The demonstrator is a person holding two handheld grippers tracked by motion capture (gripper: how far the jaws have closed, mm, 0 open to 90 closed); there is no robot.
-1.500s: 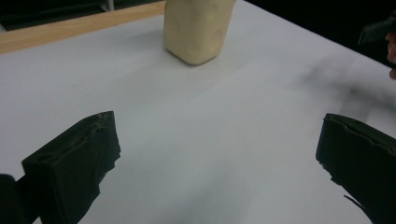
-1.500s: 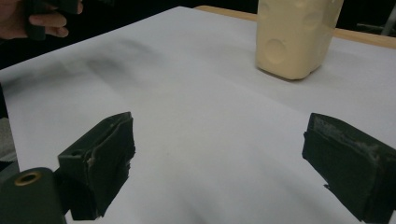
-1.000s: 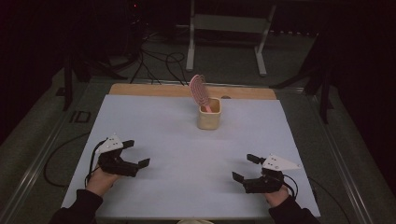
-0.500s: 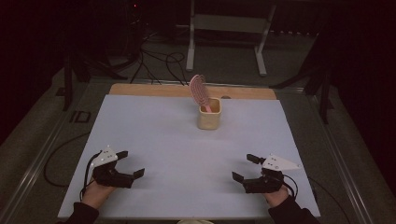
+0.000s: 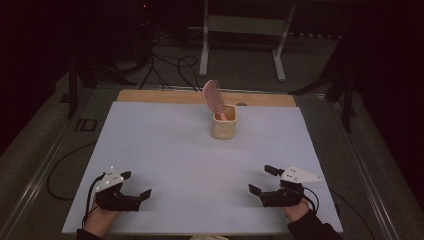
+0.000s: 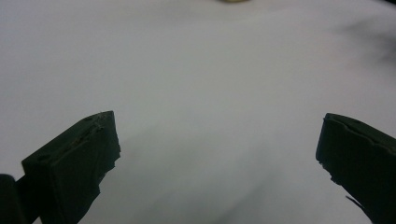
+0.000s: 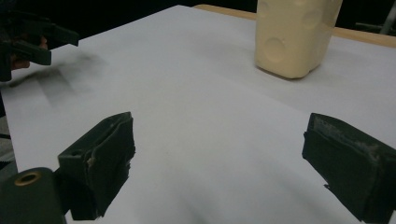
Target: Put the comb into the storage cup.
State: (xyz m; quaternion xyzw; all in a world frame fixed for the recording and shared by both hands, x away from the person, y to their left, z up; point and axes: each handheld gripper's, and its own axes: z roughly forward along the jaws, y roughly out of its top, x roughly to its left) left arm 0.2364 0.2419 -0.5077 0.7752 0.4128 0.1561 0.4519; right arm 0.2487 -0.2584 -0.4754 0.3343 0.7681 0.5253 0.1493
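Pink hairbrush point(image 5: 212, 96) stood in cream holder point(image 5: 223, 122), near table's point(image 5: 165, 150) far edge, about midway between its left and right edges. Brush head oval, flat, ribbed; handle down inside holder. Long axis near upright, head up, tilted toward far-left corner. Holder squarish, smooth, matte, round dimples on walls, corners rounded. Table top white, matte; wooden strip along far edge. Left gripper point(image 5: 134, 185) near front-left corner, jaws spread, empty. Right gripper point(image 5: 263, 180) near front-right corner, jaws spread, empty. Both well apart from holder.
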